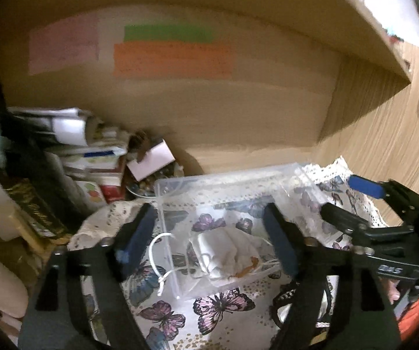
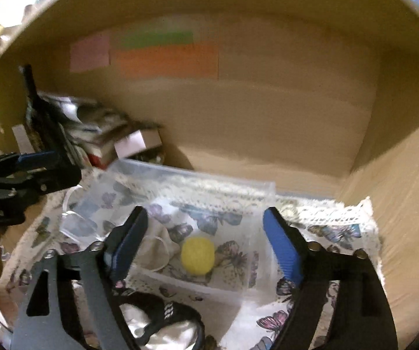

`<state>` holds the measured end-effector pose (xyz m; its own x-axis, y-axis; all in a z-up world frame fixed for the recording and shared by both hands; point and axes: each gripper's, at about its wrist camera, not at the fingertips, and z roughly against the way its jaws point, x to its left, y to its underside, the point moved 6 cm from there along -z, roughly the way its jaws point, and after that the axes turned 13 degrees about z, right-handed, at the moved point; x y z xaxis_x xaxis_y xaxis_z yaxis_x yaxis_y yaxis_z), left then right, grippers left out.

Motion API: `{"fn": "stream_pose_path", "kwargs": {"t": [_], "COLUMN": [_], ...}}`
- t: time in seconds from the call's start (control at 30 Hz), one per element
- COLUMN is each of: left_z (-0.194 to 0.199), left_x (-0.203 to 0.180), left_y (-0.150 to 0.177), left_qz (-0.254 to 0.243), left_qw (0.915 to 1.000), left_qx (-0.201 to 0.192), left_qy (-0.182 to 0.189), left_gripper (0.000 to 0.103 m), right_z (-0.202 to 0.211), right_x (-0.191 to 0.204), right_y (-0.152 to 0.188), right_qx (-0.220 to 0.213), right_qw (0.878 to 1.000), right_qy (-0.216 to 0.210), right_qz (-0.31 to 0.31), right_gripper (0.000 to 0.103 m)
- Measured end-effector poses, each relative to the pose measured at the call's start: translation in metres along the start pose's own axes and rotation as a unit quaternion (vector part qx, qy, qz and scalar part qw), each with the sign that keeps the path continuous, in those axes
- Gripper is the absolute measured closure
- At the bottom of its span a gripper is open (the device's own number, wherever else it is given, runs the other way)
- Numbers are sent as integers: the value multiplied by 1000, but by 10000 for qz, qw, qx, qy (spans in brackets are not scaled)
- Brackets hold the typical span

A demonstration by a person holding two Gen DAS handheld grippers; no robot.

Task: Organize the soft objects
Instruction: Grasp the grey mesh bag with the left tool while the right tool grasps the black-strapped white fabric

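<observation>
A clear plastic box (image 1: 227,186) stands on a butterfly-print cloth (image 1: 215,309) inside a wooden shelf. In the left wrist view a crumpled white cloth pouch (image 1: 224,253) with cords lies in it, between the fingers of my open, empty left gripper (image 1: 209,245). In the right wrist view the same box (image 2: 197,180) holds a yellow soft ball (image 2: 197,255) and a white cloth piece (image 2: 157,248). My right gripper (image 2: 206,242) is open and empty, with the ball between its fingers. A black band with white marks (image 2: 168,312) lies in front of the box.
A pile of books, papers and small boxes (image 1: 87,157) fills the shelf's left corner. The wooden back wall carries pink, green and orange paper notes (image 1: 171,58). The wooden side wall (image 2: 399,204) stands close on the right. The right gripper shows in the left view (image 1: 364,204).
</observation>
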<state>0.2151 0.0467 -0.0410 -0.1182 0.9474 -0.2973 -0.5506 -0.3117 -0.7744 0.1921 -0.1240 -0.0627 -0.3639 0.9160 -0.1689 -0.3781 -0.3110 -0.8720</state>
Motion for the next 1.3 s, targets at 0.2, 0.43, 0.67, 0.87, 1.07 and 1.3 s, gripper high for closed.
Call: {"fn": "stream_pose_path", "kwargs": {"t": [0.2,0.43,0.67,0.87,1.07,1.3], "left_z": [30,36,30,13,4,5], "left_x": [3,11,33,46,57,56], "left_y": [11,46,84,120,144,158], "left_qz": [-123,-266,-9,21,37,27], "left_qw": [9994,9994,9987,9944,9910,9899], "left_qx": [-296,-95,425,950,1231,1393], "left_qy": [-139,-204,-282,-459,-519,-279], "left_gripper": [2,1,1,1,1,22], "right_z": [31,37,26,12,-7,-25], "right_x": [5,17,36,47,50,47], "right_y": [5,28,54,71,83,93], "right_qx": [-251,-149,211,500,815,1078], "right_qw": [9997,9997,9995,9980,9960,9928], "right_qy": [37,-84,-174,-332,-298,-352], "right_qz": [-27,-168,-158,-213,-220,-377], "right_gripper": [17,17,17,17,17,19]}}
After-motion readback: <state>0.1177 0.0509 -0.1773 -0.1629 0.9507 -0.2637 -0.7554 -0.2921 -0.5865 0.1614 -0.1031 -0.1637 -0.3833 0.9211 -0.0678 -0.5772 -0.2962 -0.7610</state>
